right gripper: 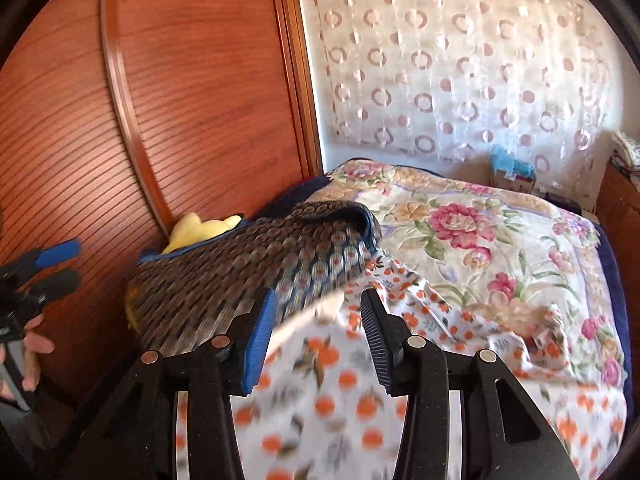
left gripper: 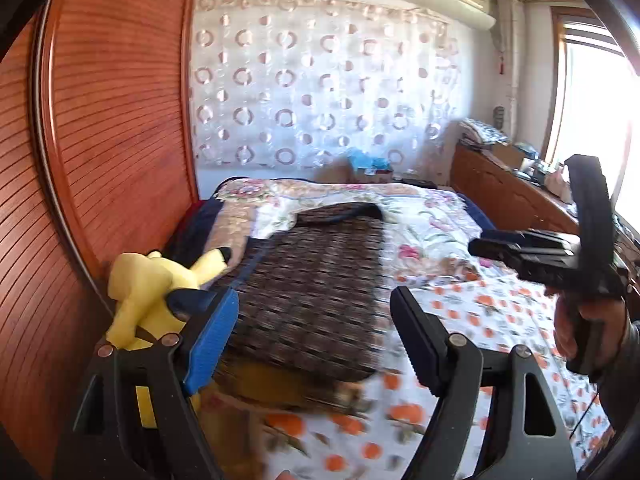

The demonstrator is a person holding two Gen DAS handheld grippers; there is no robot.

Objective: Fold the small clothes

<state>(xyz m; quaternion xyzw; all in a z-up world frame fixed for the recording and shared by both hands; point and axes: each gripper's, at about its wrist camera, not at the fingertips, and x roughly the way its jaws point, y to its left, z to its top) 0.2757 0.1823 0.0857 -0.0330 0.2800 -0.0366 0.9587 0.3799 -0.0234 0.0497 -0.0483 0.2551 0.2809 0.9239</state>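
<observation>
A dark, brown-patterned garment lies folded flat on the bed, its far end doubled over. My left gripper hovers just above its near part, jaws wide open with nothing pressed between them. My right gripper is also open, over the garment's right edge where it meets an orange-print white cloth. The pads touch nothing. In the left wrist view a hand holds the right gripper at the far right. In the right wrist view the left gripper shows at the far left.
A yellow plush toy lies between the garment and the slatted wooden wardrobe on the left. A floral blanket covers the far bed. A cluttered wooden sideboard stands at the right by the window, and a circle-patterned curtain hangs behind.
</observation>
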